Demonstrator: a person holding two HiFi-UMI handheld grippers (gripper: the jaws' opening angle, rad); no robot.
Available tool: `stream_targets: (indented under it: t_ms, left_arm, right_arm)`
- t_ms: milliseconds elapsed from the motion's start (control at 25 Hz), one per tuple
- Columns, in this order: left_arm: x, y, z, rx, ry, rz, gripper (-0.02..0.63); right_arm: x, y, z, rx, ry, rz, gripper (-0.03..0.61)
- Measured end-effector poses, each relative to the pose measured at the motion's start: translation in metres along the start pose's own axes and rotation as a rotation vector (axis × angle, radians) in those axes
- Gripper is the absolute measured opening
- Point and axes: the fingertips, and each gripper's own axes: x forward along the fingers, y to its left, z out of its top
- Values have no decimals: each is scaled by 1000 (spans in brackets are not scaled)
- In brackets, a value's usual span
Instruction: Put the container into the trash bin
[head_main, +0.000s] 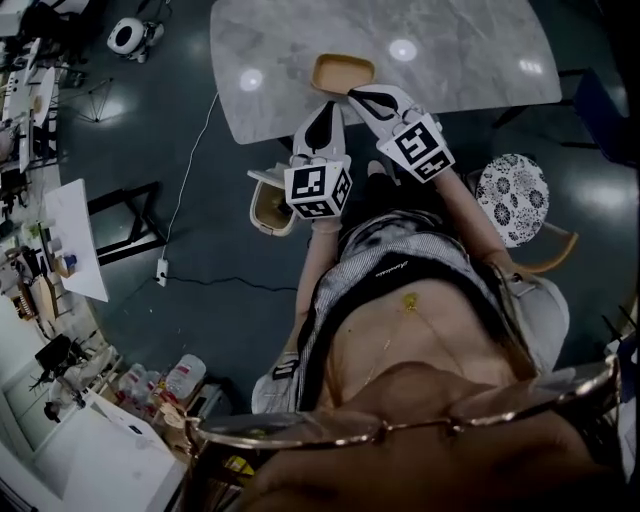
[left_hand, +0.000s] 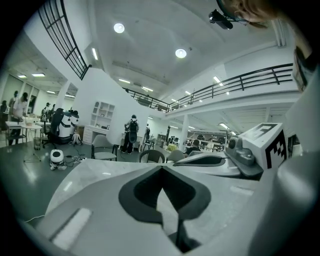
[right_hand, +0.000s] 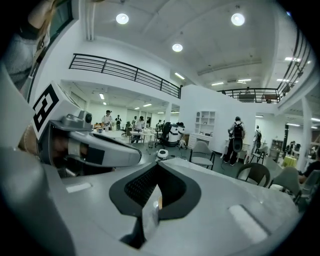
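So, the shallow tan plastic container (head_main: 342, 72) sits at the near edge of the pale marble surface (head_main: 470, 50).
It is likely light, stiff and slick, best pinched by its raised rim; left tool (head_main: 327, 109) and right tool (head_main: 356, 94), both clenched on nothing, point at it, with the beige trash bin (head_main: 268, 212) on the floor nearby.

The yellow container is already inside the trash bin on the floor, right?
Not quite. The yellow container is not inside the trash bin. It sits on the table, near the edge closest to the person. The trash bin is on the floor, as you said, just below that edge. The head view shows this.
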Motion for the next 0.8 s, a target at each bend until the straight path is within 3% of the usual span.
stream_targets:
  t_ms: [280,560,800]
  left_arm:
    - [4,20,-9,1,40,3,2]
    - [7,37,-11,-5,65,-33,2]
    - [0,47,-18,-13,88,-29,2]
  right_arm:
    - [25,-5,-25,-47,88,14,23]
    - [50,-11,-48,-26,163,19,23]
    - [70,-13,-94,-104,323,45,23]
